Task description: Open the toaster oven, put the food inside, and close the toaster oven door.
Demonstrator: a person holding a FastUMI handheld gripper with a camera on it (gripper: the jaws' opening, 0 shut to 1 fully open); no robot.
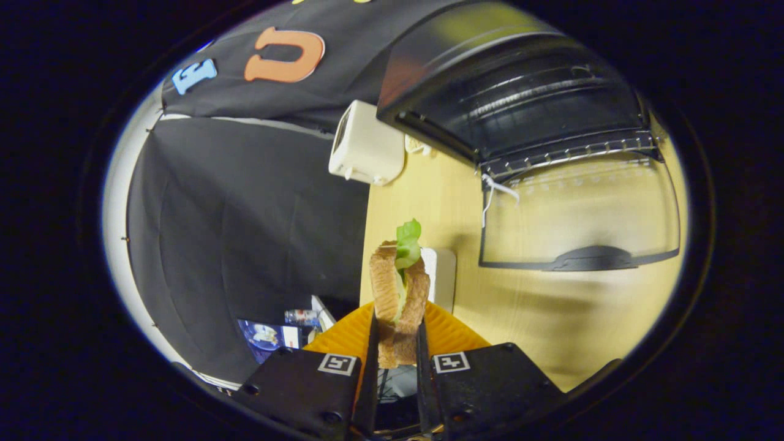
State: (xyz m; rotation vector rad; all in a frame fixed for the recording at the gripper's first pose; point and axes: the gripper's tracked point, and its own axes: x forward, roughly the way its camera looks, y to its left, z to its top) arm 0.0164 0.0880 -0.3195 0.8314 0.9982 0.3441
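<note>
A sandwich (399, 288) of two brown bread slices with green lettuce sticking out stands on edge between my fingers. My gripper (397, 343) is shut on the sandwich, holding it above an orange plate (450, 334). Beyond and to the right stands the black toaster oven (508, 92). Its glass door (582, 211) is folded down flat over the wooden table, handle toward me. The dark cavity with its wire rack is open to view. The sandwich hangs short of the door, off to its left.
A white toaster (366, 144) stands on the table (429, 196) left of the oven. A white block (442, 275) lies just behind the sandwich. The table's left edge drops to a dark floor with a blue packet (269, 337).
</note>
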